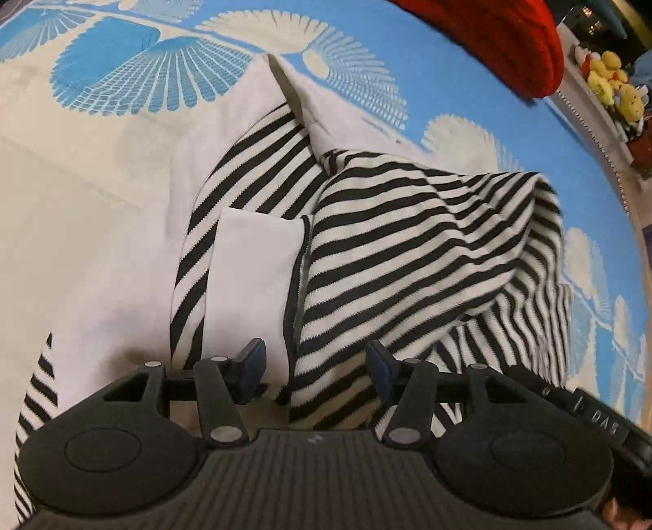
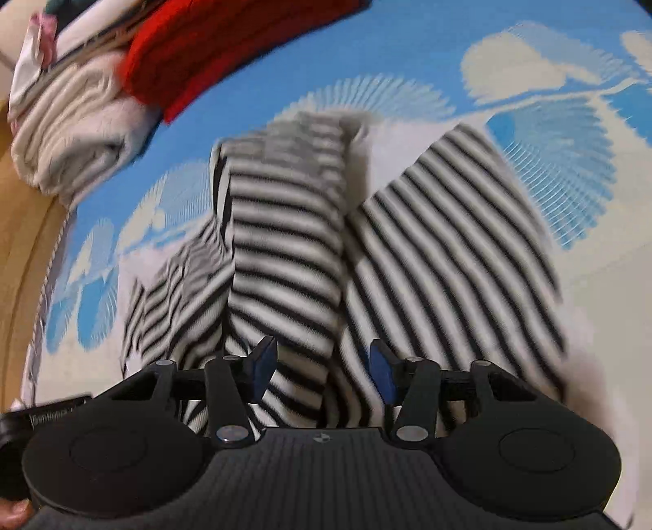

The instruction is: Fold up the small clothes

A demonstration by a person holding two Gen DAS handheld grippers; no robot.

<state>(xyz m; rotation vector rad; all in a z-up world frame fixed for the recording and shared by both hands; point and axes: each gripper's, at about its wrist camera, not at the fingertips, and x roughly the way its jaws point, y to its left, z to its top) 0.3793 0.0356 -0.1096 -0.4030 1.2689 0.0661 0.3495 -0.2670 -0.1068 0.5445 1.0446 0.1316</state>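
Observation:
A black-and-white striped top (image 1: 407, 228) with plain white parts lies crumpled on a blue and cream patterned bedspread (image 1: 122, 73). A white folded band (image 1: 252, 277) of it runs toward the near edge. My left gripper (image 1: 316, 367) hangs open just above the cloth. Striped fabric lies under the gap, and the pads are not pressing on it. In the blurred right wrist view the same striped top (image 2: 285, 244) fills the middle in two bunched parts. My right gripper (image 2: 322, 363) stands open over it, with fabric beneath the gap and nothing pinched.
A red garment (image 1: 501, 36) (image 2: 228, 45) lies at the far side of the bedspread. A pile of folded pale clothes (image 2: 69, 134) sits at the far left beside a wooden edge (image 2: 16, 244). Yellow plush toys (image 1: 611, 81) stand beyond the bed's right edge.

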